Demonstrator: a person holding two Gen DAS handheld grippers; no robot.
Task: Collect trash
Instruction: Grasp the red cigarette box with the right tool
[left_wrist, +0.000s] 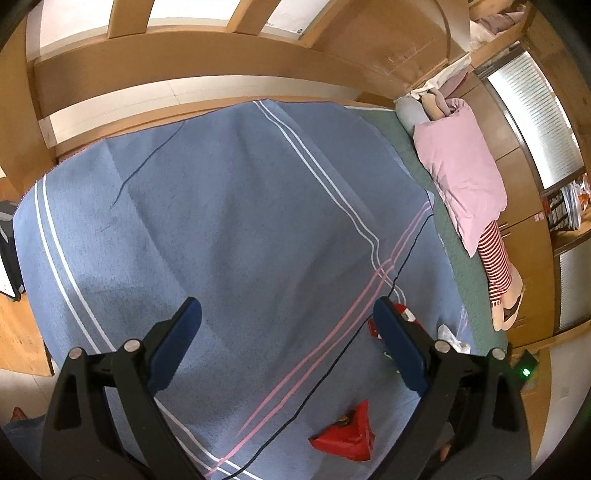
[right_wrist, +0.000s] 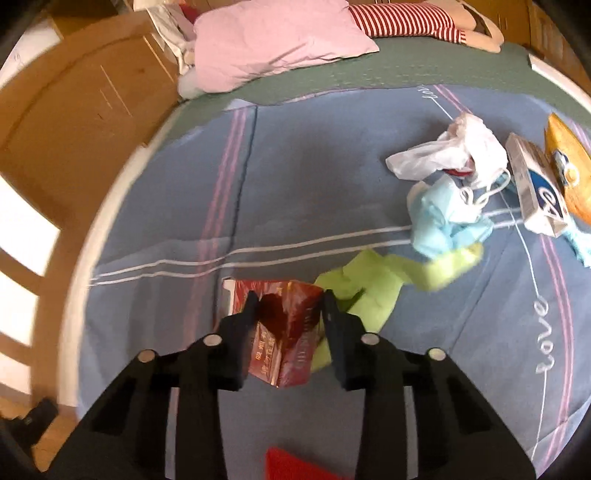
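Note:
My right gripper is shut on a crumpled red packet with printed lettering, just above the blue blanket; a finger presses on each side of it. A green scrap lies beside it, and a red piece shows at the bottom edge. Further right lie a light blue bag and a white plastic bag. My left gripper hangs open over the blanket with nothing between its fingers. A crumpled red wrapper lies near its right finger, and another red bit peeks out behind that finger.
A white and blue tissue box and an orange packet sit at the right. A pink pillow and a striped doll lie on the green sheet. A black cable crosses the blanket. Wooden bed frame behind.

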